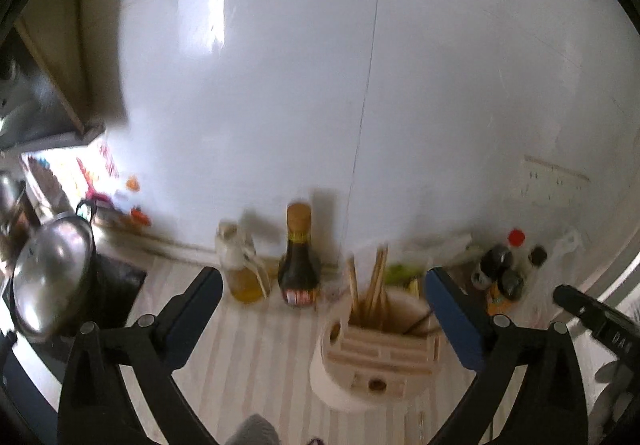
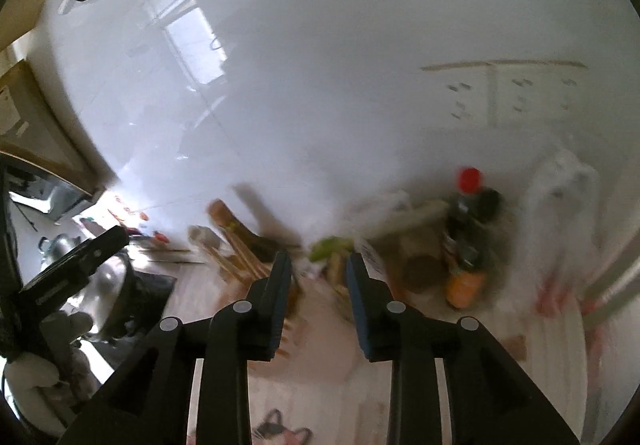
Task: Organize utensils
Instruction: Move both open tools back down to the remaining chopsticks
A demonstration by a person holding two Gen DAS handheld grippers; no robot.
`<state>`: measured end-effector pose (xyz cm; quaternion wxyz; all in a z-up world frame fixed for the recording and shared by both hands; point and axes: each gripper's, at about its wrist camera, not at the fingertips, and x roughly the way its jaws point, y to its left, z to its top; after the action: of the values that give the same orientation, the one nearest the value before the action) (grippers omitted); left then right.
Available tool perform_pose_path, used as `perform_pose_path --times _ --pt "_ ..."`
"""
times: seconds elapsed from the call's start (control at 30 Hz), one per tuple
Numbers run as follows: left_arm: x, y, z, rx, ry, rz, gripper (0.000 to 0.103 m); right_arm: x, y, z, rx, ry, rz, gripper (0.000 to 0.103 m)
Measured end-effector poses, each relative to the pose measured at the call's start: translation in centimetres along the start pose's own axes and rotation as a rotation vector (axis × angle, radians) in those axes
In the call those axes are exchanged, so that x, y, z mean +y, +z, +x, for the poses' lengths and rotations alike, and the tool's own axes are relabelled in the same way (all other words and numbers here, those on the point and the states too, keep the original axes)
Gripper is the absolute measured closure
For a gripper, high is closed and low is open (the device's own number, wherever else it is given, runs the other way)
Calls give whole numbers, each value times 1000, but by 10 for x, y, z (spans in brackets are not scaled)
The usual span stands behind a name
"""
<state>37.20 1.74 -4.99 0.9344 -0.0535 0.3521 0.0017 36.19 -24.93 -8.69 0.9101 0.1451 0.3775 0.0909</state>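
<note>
A pale round utensil holder [image 1: 376, 357] with a slotted wooden top stands on the striped counter, with several wooden chopsticks [image 1: 374, 285] upright in it. My left gripper [image 1: 324, 281] is open wide and empty, above and around the holder. My right gripper [image 2: 318, 265] is open and empty; the view is blurred. In the right wrist view the chopsticks [image 2: 240, 261] show left of its fingers, with the holder hidden behind them. The right gripper's tip [image 1: 576, 305] shows at the right edge of the left view.
A dark sauce bottle [image 1: 299, 257] and an oil bottle [image 1: 240, 265] stand at the white wall behind the holder. A steel pot lid [image 1: 52, 277] sits at left. Small bottles [image 1: 500, 269] crowd the right, with a red-capped bottle [image 2: 468, 229] and a wall socket [image 2: 516, 93].
</note>
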Motion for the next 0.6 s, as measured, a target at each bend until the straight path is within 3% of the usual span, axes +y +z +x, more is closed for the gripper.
perform_pose_path --times 0.23,0.4,0.6 --pt "-25 -88 27 174 2 39 0 -66 -68 -9 89 -129 81 72" --pt "-49 -156 61 327 6 76 0 -115 -127 10 215 -208 148 72" --pt "-76 -215 93 474 -24 95 0 -157 -182 33 348 -267 198 72"
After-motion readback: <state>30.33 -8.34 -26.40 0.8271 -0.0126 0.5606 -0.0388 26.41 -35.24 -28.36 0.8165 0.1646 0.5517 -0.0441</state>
